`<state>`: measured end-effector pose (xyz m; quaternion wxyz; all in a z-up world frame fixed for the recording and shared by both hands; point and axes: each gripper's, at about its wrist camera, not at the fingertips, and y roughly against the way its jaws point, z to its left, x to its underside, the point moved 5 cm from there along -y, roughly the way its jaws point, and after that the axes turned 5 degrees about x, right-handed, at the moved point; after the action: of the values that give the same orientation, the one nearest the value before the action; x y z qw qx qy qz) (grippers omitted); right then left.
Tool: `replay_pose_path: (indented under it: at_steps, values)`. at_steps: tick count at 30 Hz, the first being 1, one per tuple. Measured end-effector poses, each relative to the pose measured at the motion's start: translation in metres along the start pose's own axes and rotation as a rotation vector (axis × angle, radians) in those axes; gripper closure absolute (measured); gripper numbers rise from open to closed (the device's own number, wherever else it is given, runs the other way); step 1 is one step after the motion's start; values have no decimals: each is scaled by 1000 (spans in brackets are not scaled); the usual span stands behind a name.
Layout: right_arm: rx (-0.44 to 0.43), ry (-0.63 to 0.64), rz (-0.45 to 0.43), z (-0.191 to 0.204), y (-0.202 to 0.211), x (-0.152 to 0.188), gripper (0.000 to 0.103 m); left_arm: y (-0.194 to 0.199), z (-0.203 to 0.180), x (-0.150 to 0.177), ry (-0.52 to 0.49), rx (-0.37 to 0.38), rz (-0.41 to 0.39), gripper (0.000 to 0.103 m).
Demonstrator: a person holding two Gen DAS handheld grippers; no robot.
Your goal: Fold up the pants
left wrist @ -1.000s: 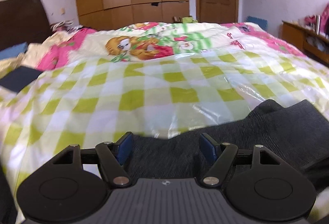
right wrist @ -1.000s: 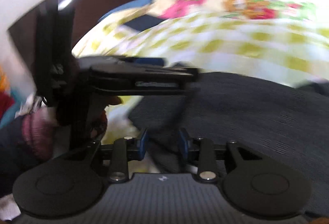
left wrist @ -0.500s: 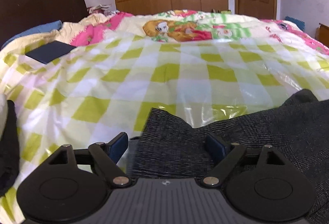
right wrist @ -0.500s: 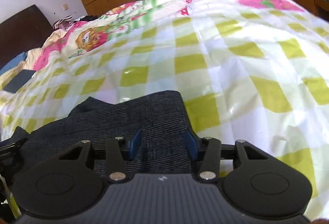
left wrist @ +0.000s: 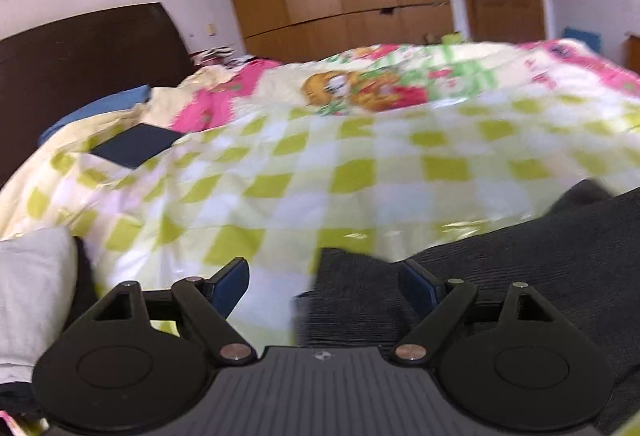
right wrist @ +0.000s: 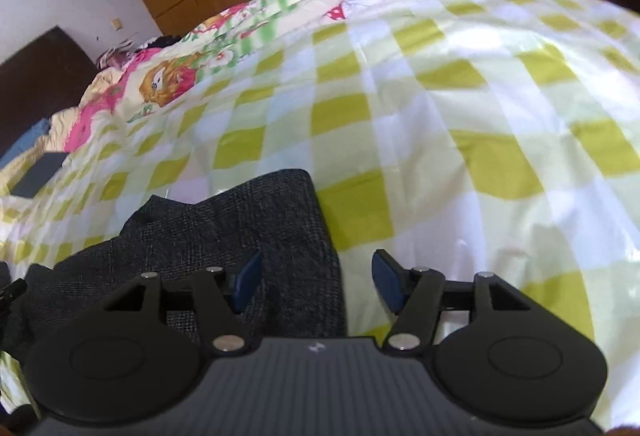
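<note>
Left wrist view shows us the pants, a dark grey textured cloth, lying on the bed with its green-and-white checked cover. Taking the pants as our landmark, the left gripper sits over their left end: a corner of cloth reaches in between its jaws, which stand spread wide with neither blue pad pressing on it. From there the cloth runs off to the right of the frame, so we judge its long axis to lie across the front edge of the bed, from one gripper to the other. In the right wrist view the right gripper is at the opposite end of the pants; its jaws are opening, the right-hand edge of the cloth lies between them, and the pads do not pinch it. Beyond the pants, further up the bed, lie a cartoon-print quilt and a dark flat rectangle. We judge each hand equally near its own end, so the next fold likely turns on both jaws closing on those two ends together.
</note>
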<state>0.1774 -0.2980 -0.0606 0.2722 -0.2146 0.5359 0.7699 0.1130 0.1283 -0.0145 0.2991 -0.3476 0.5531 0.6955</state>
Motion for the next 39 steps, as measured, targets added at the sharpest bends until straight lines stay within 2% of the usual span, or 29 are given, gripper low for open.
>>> replay_pose_path:
  at_steps: [5,7,13,17,21,25,27,30,32,34,36,38,39]
  values:
    - [-144,-80,57,-5,-3,2,39,1,-29,4,-32,73,40,8]
    - [-179,-65,92,-5,-10,3,34,3,-42,3,-62,91,39,8]
    - [-264,-122,151,-20,-4,2,36,8,-76,-3,-138,144,36,8]
    - [-377,-201,185,-25,-1,1,34,4,-94,-2,-180,171,42,8]
    - [-539,-301,183,-30,1,-6,41,-2,-104,0,-216,172,62,8]
    - [-510,-301,262,-28,-27,0,42,-11,-110,5,-230,170,95,8]
    - [-536,-318,263,-19,-30,-3,45,-15,-113,7,-236,169,112,8]
    - [-637,-347,195,-18,-13,-16,67,-14,-118,7,-266,169,109,8]
    - [-593,-325,195,-23,-17,-16,68,-15,-120,7,-276,175,113,8]
    - [-550,-323,285,-23,-38,-6,67,-19,-123,9,-283,177,121,8]
    - [-594,-335,337,-15,-53,-1,66,-20,-126,9,-290,174,119,8]
    - [-646,-383,329,-9,-61,-1,63,-21,-127,8,-296,171,123,8]
    - [-640,-405,335,-9,-66,0,68,-21,-127,8,-296,171,126,8]
